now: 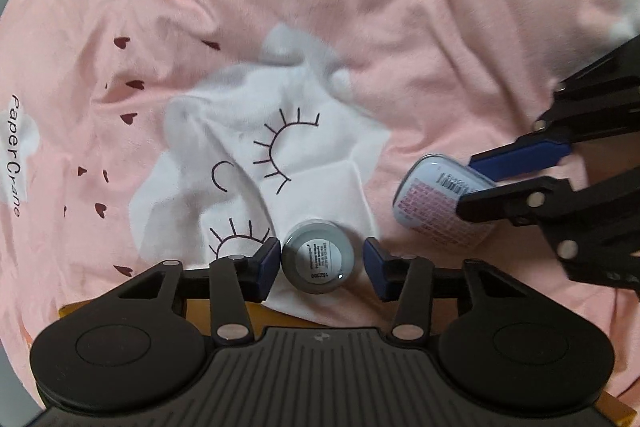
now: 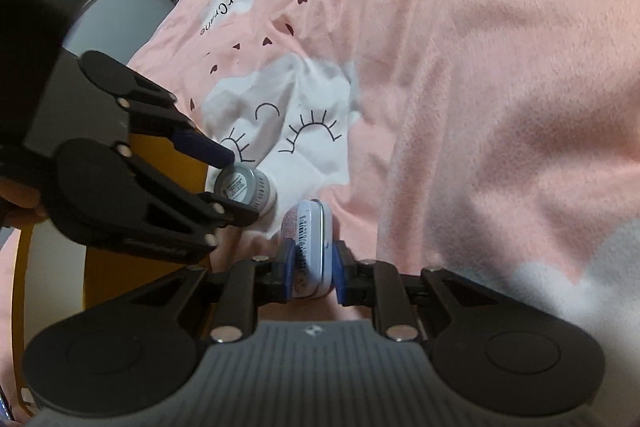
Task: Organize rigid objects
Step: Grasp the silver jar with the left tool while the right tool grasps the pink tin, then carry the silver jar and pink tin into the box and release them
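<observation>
The print on my tin (image 2: 308,251) is too blurred to read. My right tongs (image 2: 311,269) are clamped on its flat faces. My left tongs (image 1: 320,259) stand apart around a round grey jar (image 1: 318,255) on the pink bedspread (image 1: 400,27).
</observation>
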